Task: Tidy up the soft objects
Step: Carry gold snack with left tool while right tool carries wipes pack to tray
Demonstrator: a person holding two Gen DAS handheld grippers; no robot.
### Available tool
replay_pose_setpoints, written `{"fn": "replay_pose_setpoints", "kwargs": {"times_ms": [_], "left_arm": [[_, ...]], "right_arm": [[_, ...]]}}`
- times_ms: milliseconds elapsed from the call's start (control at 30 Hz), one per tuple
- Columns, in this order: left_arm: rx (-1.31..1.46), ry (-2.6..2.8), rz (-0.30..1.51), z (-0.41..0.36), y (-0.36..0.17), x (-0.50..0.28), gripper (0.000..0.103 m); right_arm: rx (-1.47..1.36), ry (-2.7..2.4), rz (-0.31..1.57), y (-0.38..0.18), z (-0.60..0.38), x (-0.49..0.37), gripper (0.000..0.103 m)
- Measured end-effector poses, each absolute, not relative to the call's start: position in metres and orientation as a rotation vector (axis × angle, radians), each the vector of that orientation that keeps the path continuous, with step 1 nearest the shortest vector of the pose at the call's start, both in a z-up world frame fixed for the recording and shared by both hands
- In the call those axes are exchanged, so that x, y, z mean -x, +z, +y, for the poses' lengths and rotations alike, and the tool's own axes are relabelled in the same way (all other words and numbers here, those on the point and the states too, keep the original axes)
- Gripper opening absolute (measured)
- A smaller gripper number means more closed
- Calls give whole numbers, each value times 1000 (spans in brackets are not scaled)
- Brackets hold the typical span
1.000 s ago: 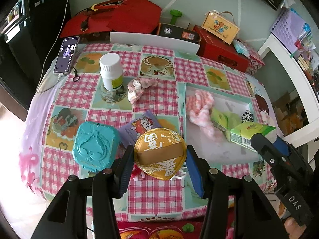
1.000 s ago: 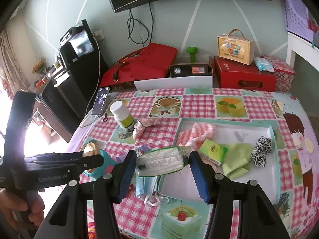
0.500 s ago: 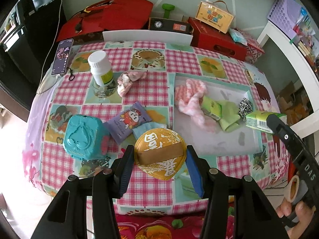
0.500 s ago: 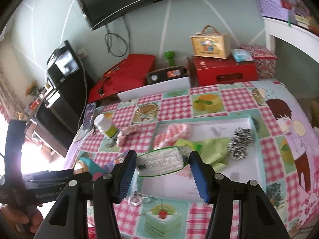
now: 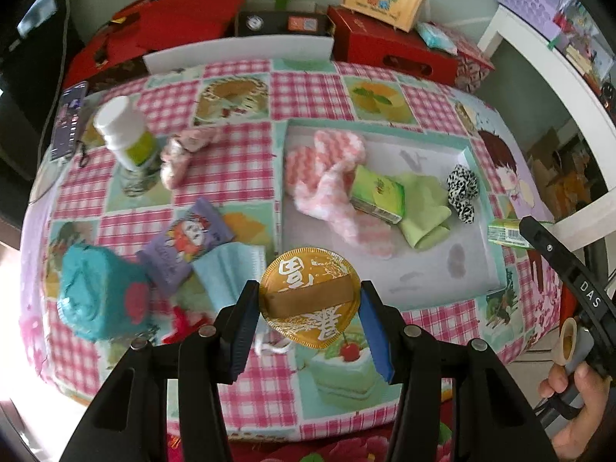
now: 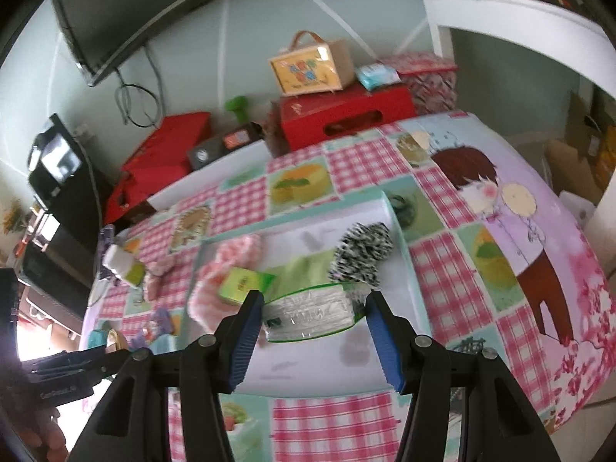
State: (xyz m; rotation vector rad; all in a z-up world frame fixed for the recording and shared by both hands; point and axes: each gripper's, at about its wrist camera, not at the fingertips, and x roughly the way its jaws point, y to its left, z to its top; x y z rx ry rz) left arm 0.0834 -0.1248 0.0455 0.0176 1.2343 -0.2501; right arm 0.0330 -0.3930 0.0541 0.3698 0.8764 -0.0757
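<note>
checked table [image 5: 246,161]; left tool [image 5: 310,310] grips gold tin [image 5: 310,296].

Green-edged tissue pack [image 6: 312,317] held above white tray [image 6: 398,227]; pink scrunchie [image 5: 181,154] on tablecloth.

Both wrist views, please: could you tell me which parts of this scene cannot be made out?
- Left wrist view: the red item beside the teal box is blurred and partly behind the left gripper.
- Left wrist view: the gold disc covers part of the blue face mask.
- Right wrist view: print on the green-edged tissue pack in the right gripper is blurred.
</note>
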Motion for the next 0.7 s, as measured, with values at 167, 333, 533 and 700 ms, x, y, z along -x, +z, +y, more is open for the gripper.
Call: {"fn": "replay_pose_setpoints", "kwargs": {"times_ms": [167, 333, 533, 700], "left_arm": [[-51, -270, 1247, -142, 24, -98, 53], [-36, -285, 1269, -150, 4, -110, 53], [-5, -313, 1236, -153, -3, -118, 53], [-4, -334, 1208, -156, -11, -122, 53]], "right_arm": [[-374, -126, 929, 28, -403, -44, 58], [-341, -172, 979, 11, -403, -55, 58], [-308, -207, 989, 3, -401, -60, 58], [-282, -252, 991, -2, -404, -58, 58]]}}
